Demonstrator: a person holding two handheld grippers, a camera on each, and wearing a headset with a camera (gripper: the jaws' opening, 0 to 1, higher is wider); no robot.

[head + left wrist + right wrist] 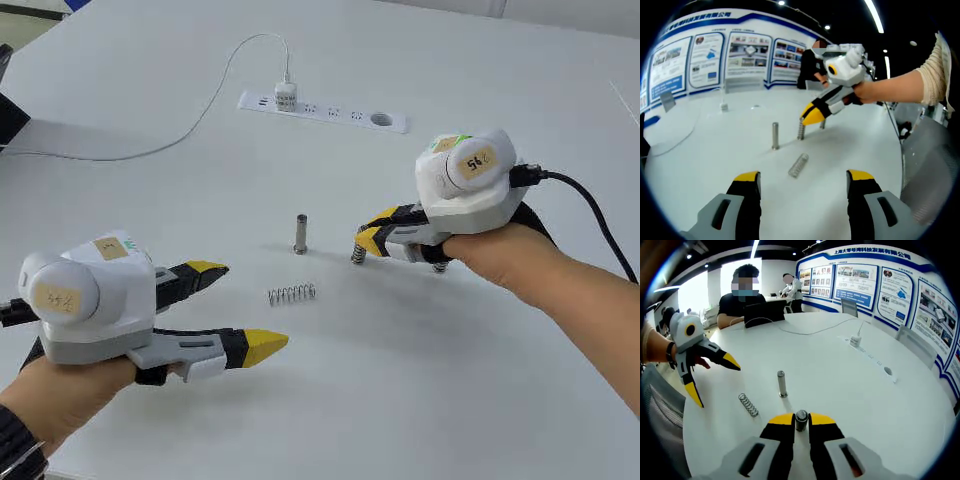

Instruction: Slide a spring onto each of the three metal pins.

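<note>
Loose spring (pixel 292 294) lies flat just short of the bare pin (pixel 300 234), long axis pointing roughly away from the left gripper (pixel 240 308) — spread wide, nearer (right gripper (pixel 366 240) clamps a sprung pin (pixel 358 256) beside the bare pin).

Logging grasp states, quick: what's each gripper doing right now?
Left gripper: open, holding nothing.
Right gripper: closed on a spring.

Left gripper (pixel 245 305) and right gripper (pixel 366 238) are white with black, yellow-tipped jaws; pin (pixel 300 234) grey, table (pixel 400 380) white.
</note>
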